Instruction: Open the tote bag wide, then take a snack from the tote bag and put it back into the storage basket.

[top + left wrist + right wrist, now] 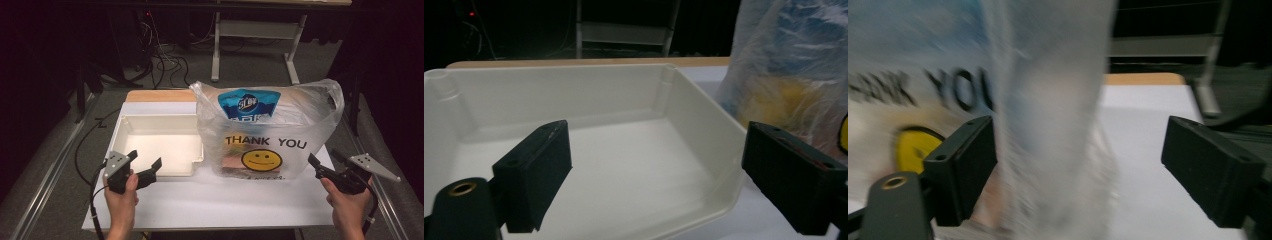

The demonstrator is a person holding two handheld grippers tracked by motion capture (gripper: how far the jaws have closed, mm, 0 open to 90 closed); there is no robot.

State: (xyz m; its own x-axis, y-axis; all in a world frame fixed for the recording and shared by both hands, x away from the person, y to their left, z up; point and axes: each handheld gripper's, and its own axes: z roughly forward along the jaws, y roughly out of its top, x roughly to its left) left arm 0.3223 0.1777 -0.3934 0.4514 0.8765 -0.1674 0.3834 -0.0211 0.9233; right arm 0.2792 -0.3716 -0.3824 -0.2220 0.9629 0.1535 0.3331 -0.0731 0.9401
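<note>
Plastic bag (267, 132) stands upright on the worktop (210, 200), just right of the white tray (150, 125), printed face toward the person, long axis side to side. Right gripper (322, 165) and left gripper (147, 167) hold fingers wide, empty. Best grip: a handle loop, not the contents.

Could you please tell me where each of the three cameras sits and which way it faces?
High view: above the person's side of the table, looking forward and down at the plastic bag and white tray; both hands show, holding the left tool and right tool.
Left gripper view: on the left tool, facing into the tray; its open jaws show.
Right gripper view: on the right tool, facing the bag's side; its open jaws show.
All three views share the bag.
</note>
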